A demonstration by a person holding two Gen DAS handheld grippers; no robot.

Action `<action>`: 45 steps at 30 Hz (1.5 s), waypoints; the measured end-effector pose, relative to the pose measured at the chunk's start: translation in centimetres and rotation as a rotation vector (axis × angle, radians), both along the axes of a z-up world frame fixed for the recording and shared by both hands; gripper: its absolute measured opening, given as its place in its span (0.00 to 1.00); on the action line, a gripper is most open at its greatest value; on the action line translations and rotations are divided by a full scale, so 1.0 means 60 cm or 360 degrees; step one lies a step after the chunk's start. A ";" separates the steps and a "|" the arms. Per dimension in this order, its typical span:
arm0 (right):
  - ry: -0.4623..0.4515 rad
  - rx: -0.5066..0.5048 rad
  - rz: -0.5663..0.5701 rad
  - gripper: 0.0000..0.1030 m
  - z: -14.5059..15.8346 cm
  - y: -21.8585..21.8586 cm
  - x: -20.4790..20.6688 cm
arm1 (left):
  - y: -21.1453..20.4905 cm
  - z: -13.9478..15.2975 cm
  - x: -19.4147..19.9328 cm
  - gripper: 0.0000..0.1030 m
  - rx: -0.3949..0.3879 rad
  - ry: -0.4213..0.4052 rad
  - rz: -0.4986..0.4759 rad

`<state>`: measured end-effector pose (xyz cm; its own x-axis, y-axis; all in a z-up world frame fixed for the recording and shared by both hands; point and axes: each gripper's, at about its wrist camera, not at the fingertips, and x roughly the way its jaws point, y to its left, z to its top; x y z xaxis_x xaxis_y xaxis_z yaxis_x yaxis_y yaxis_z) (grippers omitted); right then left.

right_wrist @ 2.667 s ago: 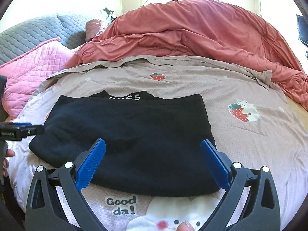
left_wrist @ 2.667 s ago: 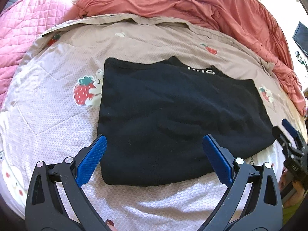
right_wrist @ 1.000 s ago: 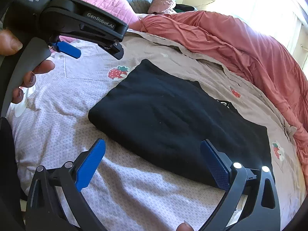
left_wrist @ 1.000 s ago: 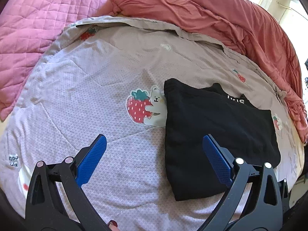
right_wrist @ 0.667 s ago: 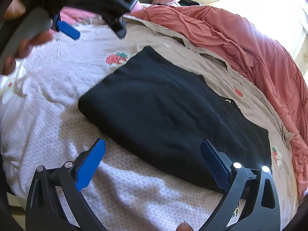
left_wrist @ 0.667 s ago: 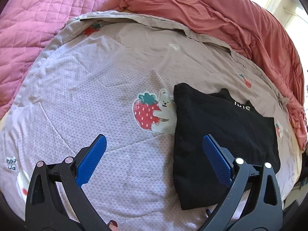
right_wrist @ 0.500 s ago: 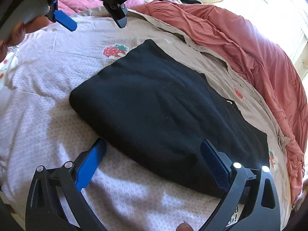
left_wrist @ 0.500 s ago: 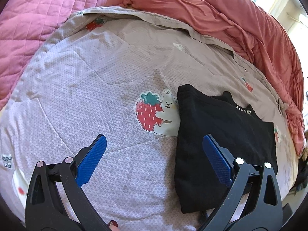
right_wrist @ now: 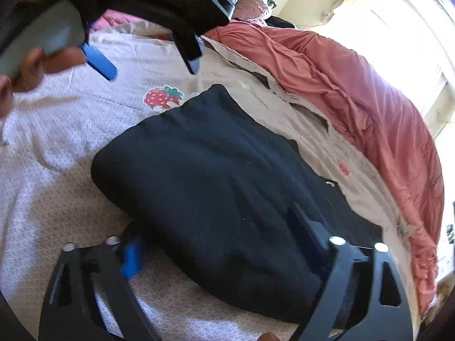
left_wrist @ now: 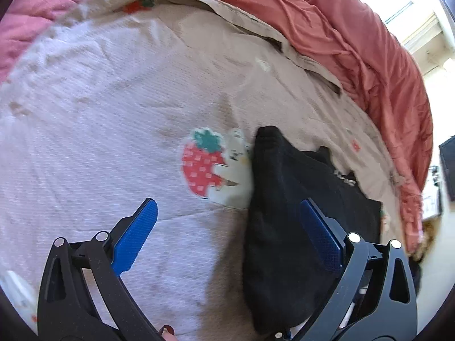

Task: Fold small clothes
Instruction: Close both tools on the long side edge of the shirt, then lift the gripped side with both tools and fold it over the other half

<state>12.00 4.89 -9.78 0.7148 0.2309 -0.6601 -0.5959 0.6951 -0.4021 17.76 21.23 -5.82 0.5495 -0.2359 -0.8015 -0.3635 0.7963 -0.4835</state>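
While right claw (right_wrist: 219,241) closes, folded black garment (right_wrist: 216,176) between jaws.

In your right wrist view, the folded garment (right_wrist: 227,187) lies on the bedspread (right_wrist: 57,170) at mid-frame. The strawberry print (right_wrist: 162,98) sits just beyond its upper-left corner, and the bunched duvet (right_wrist: 355,91) runs along the upper right, behind it. Your left gripper (right_wrist: 148,59) hangs at upper left, over the bedspread.

Strawberry-print bedsheet (left_wrist: 113,119); rumpled coral duvet (left_wrist: 355,37)
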 end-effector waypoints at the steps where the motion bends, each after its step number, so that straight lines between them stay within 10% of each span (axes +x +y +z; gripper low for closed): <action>1: 0.0033 0.0020 -0.0008 0.60 0.001 -0.004 0.005 | -0.002 -0.005 0.005 0.91 -0.0053 -0.0005 -0.0007; 6: 0.0124 0.0121 0.0042 0.10 0.019 -0.017 0.007 | -0.015 -0.022 0.029 0.91 -0.0271 -0.0019 -0.0054; 24: 0.0301 0.0493 -0.0059 0.09 0.063 -0.067 0.019 | -0.073 -0.058 0.075 0.89 -0.0549 -0.0047 -0.0245; 35: 0.0304 0.0505 -0.0066 0.09 0.059 -0.073 0.012 | -0.099 -0.054 0.076 0.30 -0.0470 -0.0031 -0.0280; 45: 0.0286 0.0639 -0.0133 0.09 0.086 -0.139 0.006 | -0.139 0.010 0.053 0.25 -0.0389 -0.0156 -0.0300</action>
